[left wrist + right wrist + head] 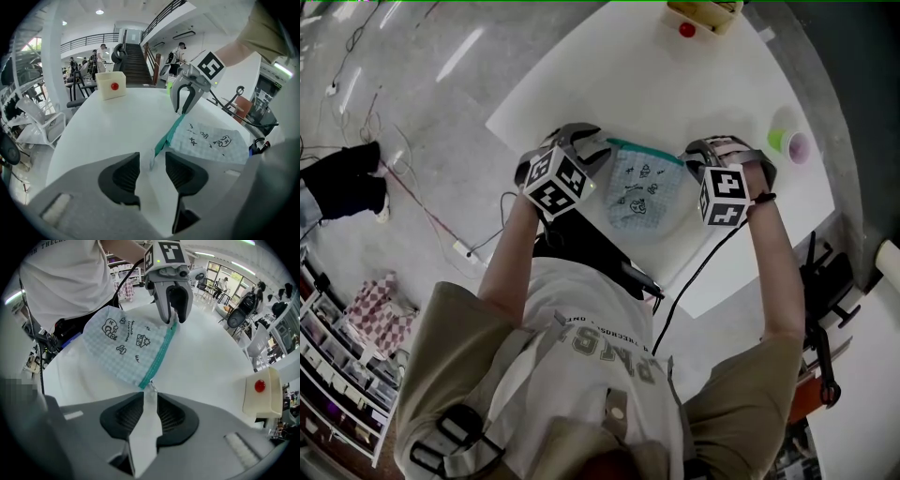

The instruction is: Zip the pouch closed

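Left gripper [152, 161] jaws are standing apart around one end of the teal-zippered checked fabric pouch [211, 138]; right gripper [150, 399] jaws are gaping just short of its metal pull [151, 387].

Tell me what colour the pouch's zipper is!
Teal green. The zipper shows best in the right gripper view.

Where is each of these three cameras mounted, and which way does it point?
Head view: on the person's head, looking steeply down at the white table; shows shirt, both forearms, left gripper and right gripper at the pouch.
Left gripper view: rides the left gripper, looking along its open jaws toward the right gripper; a forearm shows.
Right gripper view: rides the right gripper, facing the left gripper and the person's torso.
Both gripper views share the pouch's teal zipper and the red-button box.
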Available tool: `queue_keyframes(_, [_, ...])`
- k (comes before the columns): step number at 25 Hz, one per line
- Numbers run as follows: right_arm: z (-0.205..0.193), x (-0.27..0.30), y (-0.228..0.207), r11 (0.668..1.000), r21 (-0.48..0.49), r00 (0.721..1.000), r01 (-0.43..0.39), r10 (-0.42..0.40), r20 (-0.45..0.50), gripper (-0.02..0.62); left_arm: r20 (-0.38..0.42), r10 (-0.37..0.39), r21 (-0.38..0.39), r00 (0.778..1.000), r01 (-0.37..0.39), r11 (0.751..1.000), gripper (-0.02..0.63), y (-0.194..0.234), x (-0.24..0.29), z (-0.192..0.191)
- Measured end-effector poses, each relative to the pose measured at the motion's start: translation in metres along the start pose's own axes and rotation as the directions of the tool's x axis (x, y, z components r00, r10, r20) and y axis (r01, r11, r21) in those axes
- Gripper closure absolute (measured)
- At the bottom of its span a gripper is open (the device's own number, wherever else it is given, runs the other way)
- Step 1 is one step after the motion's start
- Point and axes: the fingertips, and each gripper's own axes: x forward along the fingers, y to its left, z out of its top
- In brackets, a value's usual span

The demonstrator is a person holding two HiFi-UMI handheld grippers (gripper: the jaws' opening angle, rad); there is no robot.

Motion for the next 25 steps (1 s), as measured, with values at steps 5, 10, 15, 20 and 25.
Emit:
queue_keyframes(5, [0.002,-0.005,-0.001,0.999,0.036,0.999,0.032,-0.032,0.02,0.503,0.019,0.009,-0.042,1.0,-0.009,0.999,0.422,0.002,-0.001,0.0])
queue_keyframes(10, [0.003,-0.012,-0.002,0.995,0.067,0.997,0.067,-0.069,0.03,0.503,0.049,0.025,-0.07,0.998,-0.022,0.997,0.422,0.002,-0.005,0.004])
queue_keyframes(15, [0.006,-0.027,-0.005,0.984,0.132,0.991,0.121,-0.128,0.048,0.503,0.09,0.045,-0.109,0.995,-0.035,0.993,0.422,0.002,-0.01,0.011])
queue_keyframes(20, [0.012,-0.047,-0.012,0.932,0.288,0.96,0.219,-0.259,0.109,0.503,0.134,0.083,-0.152,0.987,-0.063,0.986,0.423,0.0,-0.024,0.023])
queue_keyframes(25, [0.019,-0.074,-0.013,0.824,0.456,0.887,0.336,-0.44,0.141,0.503,0.187,0.14,-0.167,0.972,-0.109,0.98,0.422,-0.005,-0.043,0.032])
